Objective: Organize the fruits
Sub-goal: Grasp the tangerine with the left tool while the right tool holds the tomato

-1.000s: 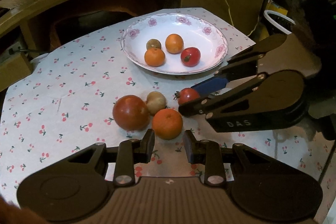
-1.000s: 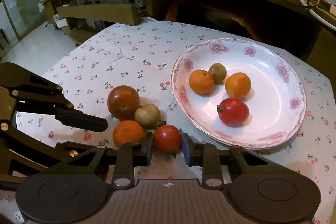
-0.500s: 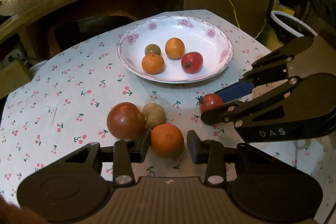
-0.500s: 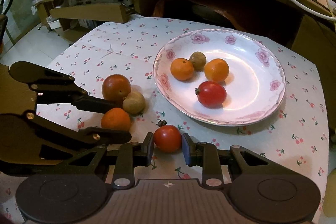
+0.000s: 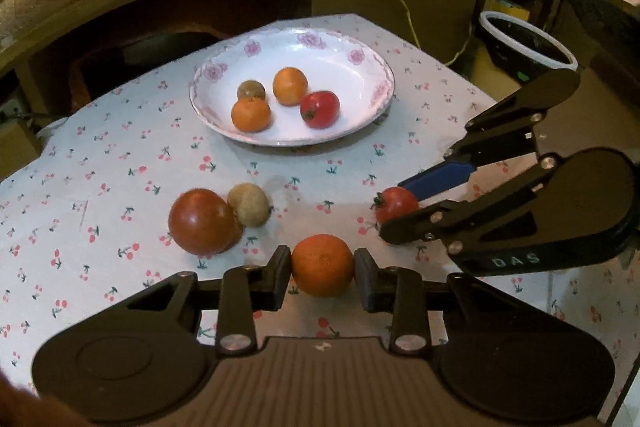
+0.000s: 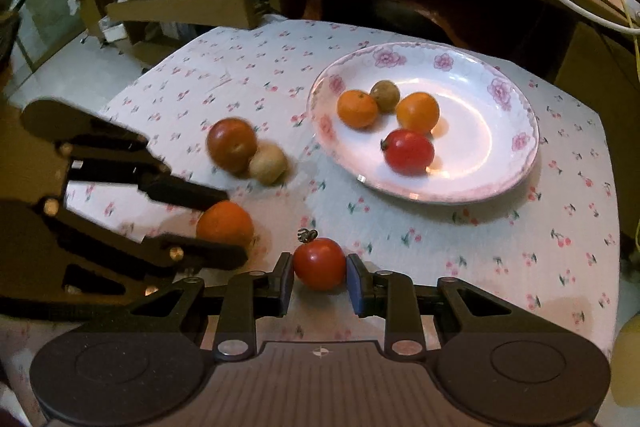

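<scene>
Nearest us, our left gripper (image 5: 322,277) clamps an orange (image 5: 322,265) between its fingers, and our right gripper (image 6: 320,281) pinches a small tomato (image 6: 319,262), both just above the cherry-print tablecloth (image 5: 120,163). Beyond, a big dark tomato (image 5: 201,221) touches a kiwi (image 5: 248,204) on the cloth. Farther off, the flowered plate (image 5: 360,67) holds two oranges, a kiwi and a tomato
</scene>
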Action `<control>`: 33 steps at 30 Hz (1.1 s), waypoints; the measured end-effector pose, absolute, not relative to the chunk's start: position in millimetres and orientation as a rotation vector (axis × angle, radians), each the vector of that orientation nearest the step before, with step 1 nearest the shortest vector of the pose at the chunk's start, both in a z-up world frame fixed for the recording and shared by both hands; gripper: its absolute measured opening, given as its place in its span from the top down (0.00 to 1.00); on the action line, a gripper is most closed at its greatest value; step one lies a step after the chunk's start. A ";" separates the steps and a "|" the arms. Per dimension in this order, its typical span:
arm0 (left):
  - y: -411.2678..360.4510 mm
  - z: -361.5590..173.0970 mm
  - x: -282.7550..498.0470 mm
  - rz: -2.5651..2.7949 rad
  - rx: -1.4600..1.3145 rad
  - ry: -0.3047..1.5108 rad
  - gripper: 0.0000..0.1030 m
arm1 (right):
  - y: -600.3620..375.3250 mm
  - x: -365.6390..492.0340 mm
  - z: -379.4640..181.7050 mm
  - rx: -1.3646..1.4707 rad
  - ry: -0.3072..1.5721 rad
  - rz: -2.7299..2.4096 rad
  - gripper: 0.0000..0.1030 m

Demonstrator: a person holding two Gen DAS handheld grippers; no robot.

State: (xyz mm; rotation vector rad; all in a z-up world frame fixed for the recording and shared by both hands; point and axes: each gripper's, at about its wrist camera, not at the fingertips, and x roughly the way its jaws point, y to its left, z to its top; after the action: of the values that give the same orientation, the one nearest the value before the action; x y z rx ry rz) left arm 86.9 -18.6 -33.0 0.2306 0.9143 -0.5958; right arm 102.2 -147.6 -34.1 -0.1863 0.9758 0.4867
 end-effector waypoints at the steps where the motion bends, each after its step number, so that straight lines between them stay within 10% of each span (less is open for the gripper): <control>1: -19.1 -34.7 86.7 -0.591 0.237 0.921 0.62 | -147.8 98.4 -34.5 -0.199 0.975 0.484 0.72; 26: -18.6 -40.2 88.3 -0.587 0.272 0.940 0.52 | -154.3 97.4 -39.5 -0.178 0.963 0.500 0.55; 33: -25.5 -37.2 87.7 -0.592 0.287 0.930 0.61 | -149.5 100.3 -39.7 -0.194 0.972 0.489 0.69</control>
State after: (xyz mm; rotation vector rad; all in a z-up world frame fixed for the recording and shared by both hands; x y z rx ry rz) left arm 87.7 -25.5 -37.2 0.2870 0.9303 -0.5920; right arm 100.3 -149.5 -39.7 -0.1936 0.9718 0.4891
